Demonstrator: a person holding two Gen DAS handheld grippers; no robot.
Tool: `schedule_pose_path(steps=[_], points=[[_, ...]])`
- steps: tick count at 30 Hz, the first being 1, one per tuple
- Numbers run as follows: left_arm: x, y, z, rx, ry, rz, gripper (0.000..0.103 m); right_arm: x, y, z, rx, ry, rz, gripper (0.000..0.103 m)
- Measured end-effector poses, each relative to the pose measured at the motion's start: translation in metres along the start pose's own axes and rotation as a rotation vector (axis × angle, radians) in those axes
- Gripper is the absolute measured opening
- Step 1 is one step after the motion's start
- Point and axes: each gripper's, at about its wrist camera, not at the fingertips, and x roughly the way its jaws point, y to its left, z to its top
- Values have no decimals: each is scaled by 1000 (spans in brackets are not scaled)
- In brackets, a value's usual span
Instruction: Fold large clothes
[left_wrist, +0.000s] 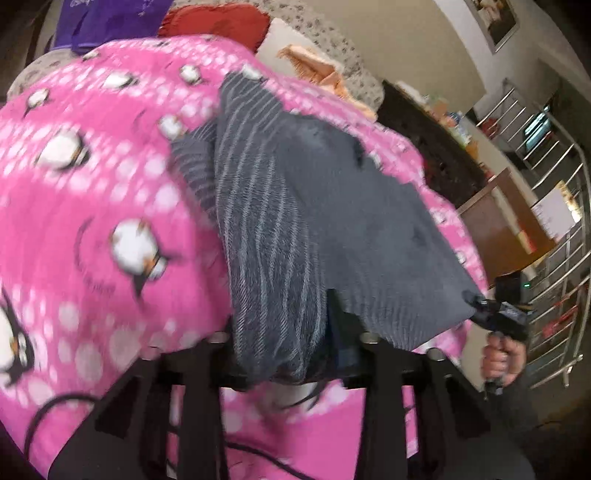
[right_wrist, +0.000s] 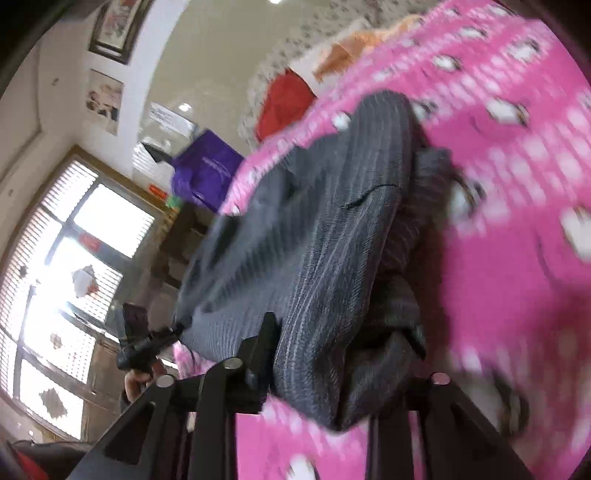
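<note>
A grey striped garment (left_wrist: 332, 206) hangs stretched between my two grippers above a pink penguin-print blanket (left_wrist: 92, 203). In the left wrist view, my left gripper (left_wrist: 295, 332) is shut on a bunched edge of the cloth, which covers most of its fingers. The right gripper (left_wrist: 476, 299), held by a hand (left_wrist: 502, 358), pinches the garment's far corner. In the right wrist view, the grey garment (right_wrist: 314, 229) drapes over my right gripper (right_wrist: 317, 350), which is shut on it. The left gripper (right_wrist: 179, 328) clamps the opposite corner at the left. The pink blanket (right_wrist: 517, 258) lies beneath.
At the bed's far end lie a red cushion (left_wrist: 218, 22), an orange cloth (left_wrist: 314, 66) and a purple bag (left_wrist: 110, 18). A dark cabinet (left_wrist: 436, 147) and a metal rack (left_wrist: 554, 258) stand beside the bed. A bright window (right_wrist: 74, 277) is on the other side.
</note>
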Motion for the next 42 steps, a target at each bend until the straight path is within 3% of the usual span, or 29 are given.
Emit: schedule_pose_path(steps=[1,3,5,8,11,14,16,19,22,26,28,29,30,34,39,42], points=[[2,7,-5,-25,-5,0,54,-6,-7,-4,32,-13,-38,34],[3,18,-6,-97,-27,-44,58,-19,-19,-3,105,-58,-52,39],[4,21,-3,-112,-28,-64,63,-36,-20,2,135,-126,-120,40],[12,20,5,-78,-18,-60,65,-52,14,13,-3,-249,-253,41],[22,20,21,-44,11,-60,71,-41,67,20,-237,-311,-343,40],[31,22,37,4,61,-54,71,-3,104,22,-450,-269,-429,40],[39,24,50,44,97,-65,71,19,108,22,-498,-236,-489,40],[48,29,64,68,132,-97,74,54,87,27,-548,-156,-569,41],[54,37,77,29,138,-153,75,82,61,28,-583,-74,-665,43],[59,40,88,21,135,-180,75,89,46,15,-651,-113,-691,47],[59,31,89,82,157,-151,72,89,45,15,-655,-121,-697,47],[59,23,89,136,172,-128,63,89,45,15,-652,-124,-693,47],[58,15,86,199,190,-114,62,87,43,15,-645,-129,-681,47],[63,4,78,350,222,-82,62,85,42,15,-634,-144,-655,48],[72,-3,81,410,231,-105,76,84,44,14,-636,-147,-653,48],[77,-11,81,439,249,-114,90,83,43,14,-636,-149,-646,49]])
